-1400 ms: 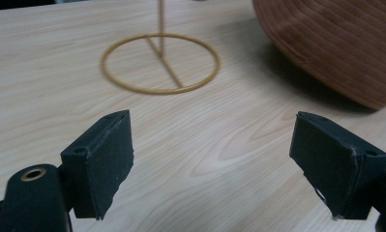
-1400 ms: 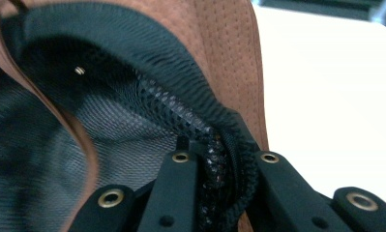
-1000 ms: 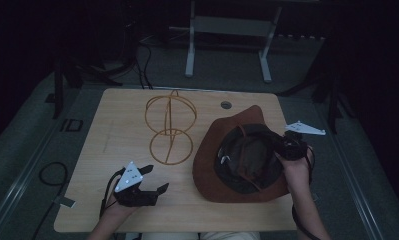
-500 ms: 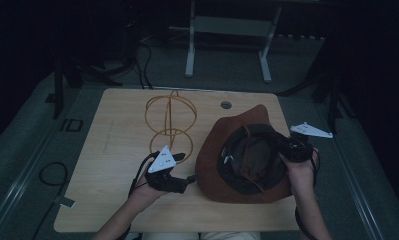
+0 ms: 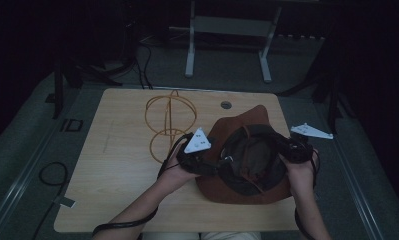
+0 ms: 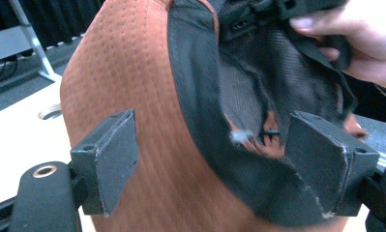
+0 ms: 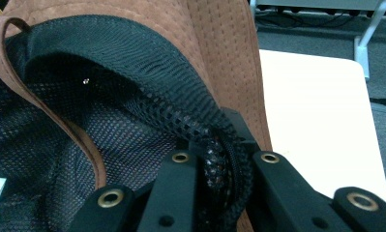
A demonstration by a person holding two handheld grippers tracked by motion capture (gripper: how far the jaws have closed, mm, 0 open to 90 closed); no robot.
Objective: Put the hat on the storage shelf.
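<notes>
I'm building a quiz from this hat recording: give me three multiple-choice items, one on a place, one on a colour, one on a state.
1. Where does the wire stand sit relative to the hat in the high view?
A. Left of it
B. Right of it
C. Inside it

2. What colour is the hat's outer brim?
A. White
B. Reddish brown
C. Blue

3. How are the right tongs?
A. Wide open over bare table
B. Shut on the hat's black mesh lining
C. Holding the wire stand

Answers: 1 A, the stand is on the table to the hat's left. 2 B, the stitched brim shows reddish brown in both gripper views. 3 B, the right gripper view shows the lining pinched between the jaws.
</notes>
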